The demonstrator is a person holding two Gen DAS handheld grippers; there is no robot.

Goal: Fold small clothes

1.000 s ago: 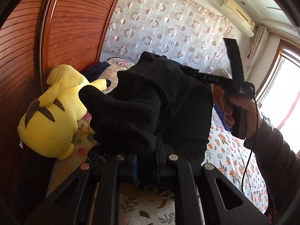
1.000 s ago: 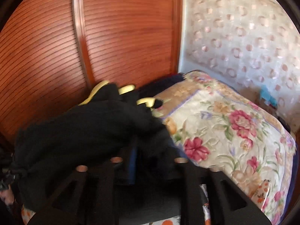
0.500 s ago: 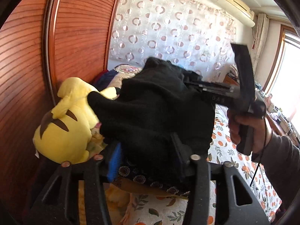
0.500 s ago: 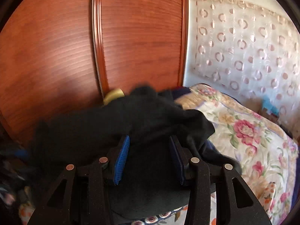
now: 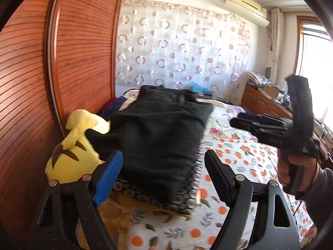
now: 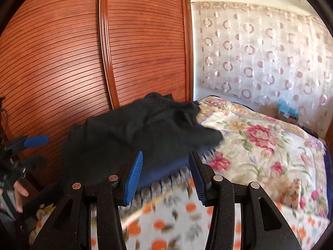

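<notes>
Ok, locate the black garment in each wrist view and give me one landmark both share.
Left wrist: black garment lies centre frame, beyond the open left gripper.
Right wrist: it lies centre-left, ahead of the open right gripper.
Shared landmark: the slatted wooden wardrobe.

Hemmed in on the left by the ribbed wooden wardrobe (image 5: 83, 48), with the yellow plush toy (image 5: 72, 152) wedged against its foot and touching the black garment (image 5: 160, 141). Blocked ahead by that garment, heaped on a dark patterned cushion (image 5: 187, 200) between the spread fingers of the left hand-held gripper (image 5: 162, 179). Open over the orange-print bedsheet (image 5: 245, 162) to the right, up to the right hand-held gripper (image 5: 235, 123) hovering there. Clear passage beyond across the floral quilt (image 6: 260, 145) toward the circle-patterned curtain (image 6: 270, 52). Walled off at far right by a cluttered wooden dresser (image 5: 262, 102).
</notes>
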